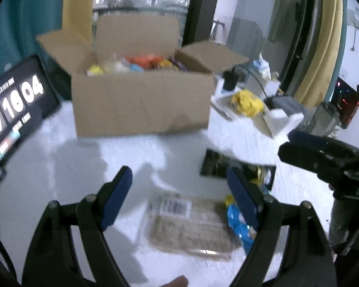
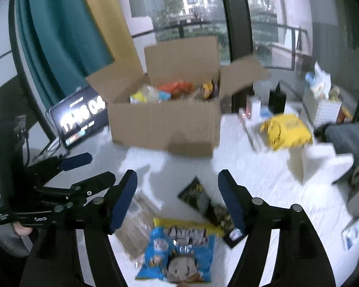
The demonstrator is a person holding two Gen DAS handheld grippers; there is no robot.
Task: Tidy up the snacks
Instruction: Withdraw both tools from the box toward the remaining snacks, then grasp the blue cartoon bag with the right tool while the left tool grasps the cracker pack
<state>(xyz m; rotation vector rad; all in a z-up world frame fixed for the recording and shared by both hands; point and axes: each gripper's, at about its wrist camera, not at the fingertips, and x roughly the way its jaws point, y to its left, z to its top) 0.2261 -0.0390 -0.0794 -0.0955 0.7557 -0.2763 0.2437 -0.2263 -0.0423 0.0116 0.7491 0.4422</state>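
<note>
An open cardboard box (image 1: pixel 141 102) (image 2: pixel 165 126) holding several colourful snack packs stands at the back of the white table. My left gripper (image 1: pixel 179 184) hangs open above a clear tray of beige biscuits (image 1: pixel 191 224) with nothing between its pads. My right gripper (image 2: pixel 177 186) is also open, over a blue and yellow snack bag (image 2: pixel 177 253) and a dark packet (image 2: pixel 208 205). The biscuit tray (image 2: pixel 134 229) lies left of the blue bag. In the left wrist view the blue bag (image 1: pixel 239 224) and dark packet (image 1: pixel 217 165) lie partly behind my right finger.
A tablet showing a clock (image 1: pixel 14 110) (image 2: pixel 81 117) leans at the left. A yellow bag (image 1: pixel 246 102) (image 2: pixel 287 129), white holders (image 2: pixel 323 165) and small items crowd the right side. A large window is behind the table.
</note>
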